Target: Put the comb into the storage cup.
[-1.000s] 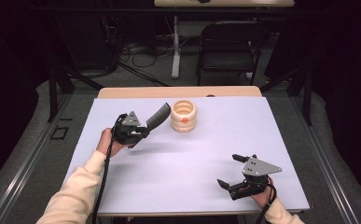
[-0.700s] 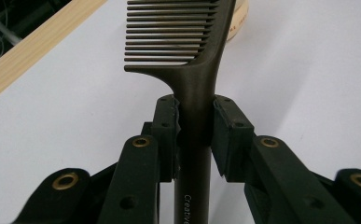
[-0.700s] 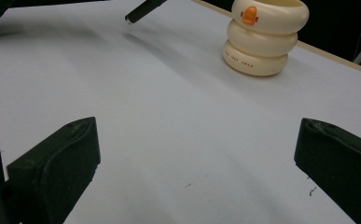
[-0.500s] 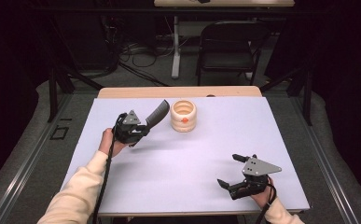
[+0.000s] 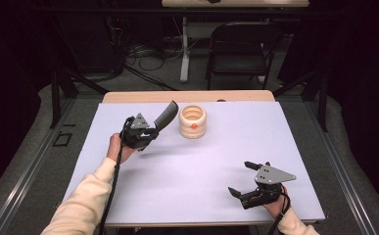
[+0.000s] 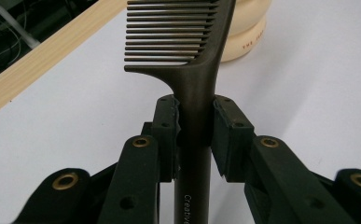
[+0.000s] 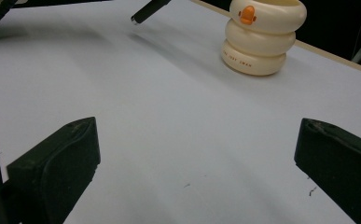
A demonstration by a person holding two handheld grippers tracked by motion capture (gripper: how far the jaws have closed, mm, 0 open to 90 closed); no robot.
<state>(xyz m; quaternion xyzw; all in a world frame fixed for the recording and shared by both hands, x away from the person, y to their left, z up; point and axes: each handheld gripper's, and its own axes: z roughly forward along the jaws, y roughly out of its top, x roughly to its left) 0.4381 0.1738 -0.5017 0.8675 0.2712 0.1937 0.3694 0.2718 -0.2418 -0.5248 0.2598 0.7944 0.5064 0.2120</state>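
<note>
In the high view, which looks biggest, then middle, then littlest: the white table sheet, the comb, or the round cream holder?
1. White table sheet, by far the biggest.
2. Comb and cream holder look about alike: the comb is longer but thin, the holder wider and rounder. I would not rank one over the other.

My left tool grips a dark brown comb by its handle, teeth end raised toward the cream ringed holder.
</note>
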